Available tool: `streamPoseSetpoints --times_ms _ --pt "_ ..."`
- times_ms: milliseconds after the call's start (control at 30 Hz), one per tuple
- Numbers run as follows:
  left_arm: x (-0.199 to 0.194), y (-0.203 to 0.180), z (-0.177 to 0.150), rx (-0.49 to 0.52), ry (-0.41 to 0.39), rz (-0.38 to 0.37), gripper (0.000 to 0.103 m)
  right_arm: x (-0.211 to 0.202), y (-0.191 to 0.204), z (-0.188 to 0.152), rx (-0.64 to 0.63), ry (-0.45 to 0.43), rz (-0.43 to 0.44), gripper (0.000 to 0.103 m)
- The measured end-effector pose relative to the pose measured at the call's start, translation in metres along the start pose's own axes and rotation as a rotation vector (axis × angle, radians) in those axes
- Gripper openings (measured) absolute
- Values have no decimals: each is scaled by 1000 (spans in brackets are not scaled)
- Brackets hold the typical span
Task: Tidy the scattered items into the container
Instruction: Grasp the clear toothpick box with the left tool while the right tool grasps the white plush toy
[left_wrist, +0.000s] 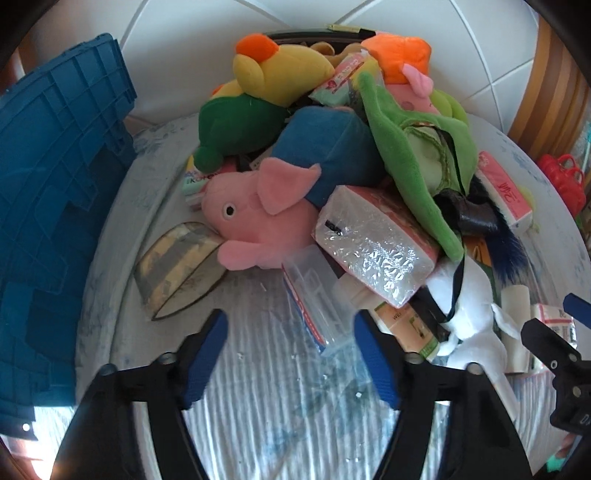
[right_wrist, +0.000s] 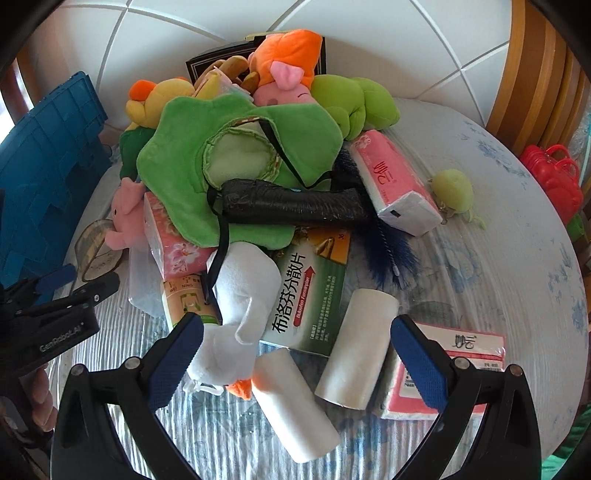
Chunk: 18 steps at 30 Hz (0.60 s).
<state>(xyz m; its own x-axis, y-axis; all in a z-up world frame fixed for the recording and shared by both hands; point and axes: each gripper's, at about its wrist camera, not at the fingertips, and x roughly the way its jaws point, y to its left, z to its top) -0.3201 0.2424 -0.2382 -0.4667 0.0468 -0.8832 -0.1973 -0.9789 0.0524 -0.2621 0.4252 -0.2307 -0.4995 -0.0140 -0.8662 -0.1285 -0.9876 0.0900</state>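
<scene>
A heap of toys and packets lies on the round table. In the left wrist view my left gripper is open and empty, just short of a clear plastic packet and below a pink pig plush. The blue container stands at the left. In the right wrist view my right gripper is open and empty, with two white rolls, a green medicine box and a white plush between its fingers. The left gripper shows at the left.
A green plush, a black tube, pink tissue packs, a blue feather duster and a small green keychain toy lie about. A wooden chair and a red basket stand at the right.
</scene>
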Motion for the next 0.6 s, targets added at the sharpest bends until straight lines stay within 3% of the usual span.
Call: streamPoseSetpoints --times_ms 133,267,433,500,533,567,600 --pt "27 0 8 -15 40 -30 57 23 10 8 -4 46 36 103" --pt "35 -2 19 -18 32 -38 60 46 25 17 -45 90 24 79" --pt "55 -4 23 -27 66 -26 65 74 32 15 -55 158 24 73" --pt "59 -2 23 -31 79 -25 59 80 34 12 -61 172 35 61" --pt "61 0 22 -33 86 -36 42 80 37 11 -66 173 39 53" --pt "63 1 21 -36 93 -46 33 81 39 11 -72 173 42 50" --pt "64 2 19 -33 96 -42 32 80 41 10 -82 171 37 50"
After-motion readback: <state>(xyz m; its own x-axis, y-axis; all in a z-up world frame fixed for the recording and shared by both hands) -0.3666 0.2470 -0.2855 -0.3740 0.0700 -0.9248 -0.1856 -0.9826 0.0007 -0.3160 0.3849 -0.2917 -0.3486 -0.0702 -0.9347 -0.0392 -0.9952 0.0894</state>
